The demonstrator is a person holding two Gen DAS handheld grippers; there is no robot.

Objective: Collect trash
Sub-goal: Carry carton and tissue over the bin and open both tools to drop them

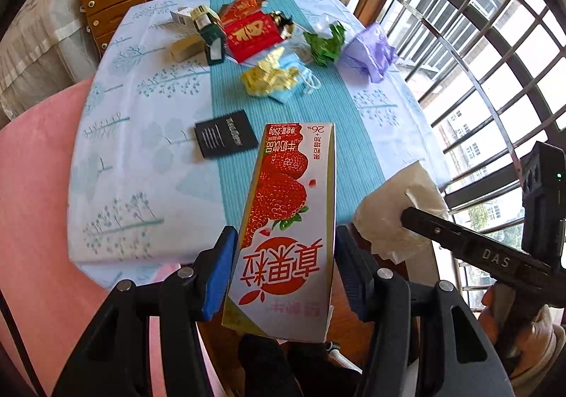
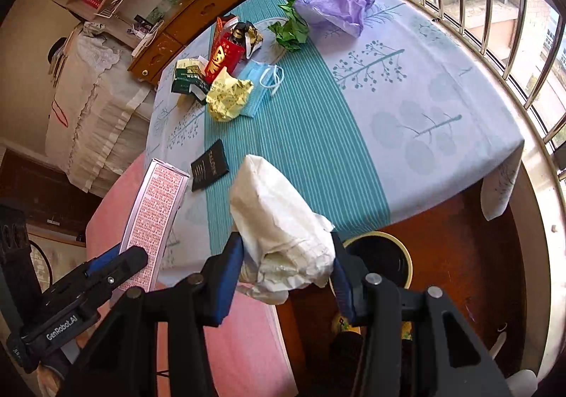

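My left claw (image 1: 284,273) squeezes a tall white milk carton with red strawberries on it (image 1: 288,216), one blue pad on each side. My right claw (image 2: 288,273) pinches a crumpled white paper bag (image 2: 283,223). I hold both things up just off the near edge of the bench (image 2: 406,121) with its blue and teal cloth. Below my right claw sits a round black bin with a yellow rim (image 2: 380,257). Far ahead of both claws lie a yellow crumpled wrapper (image 2: 228,96), a blue face mask (image 2: 260,85) and a purple plastic bag (image 2: 336,0).
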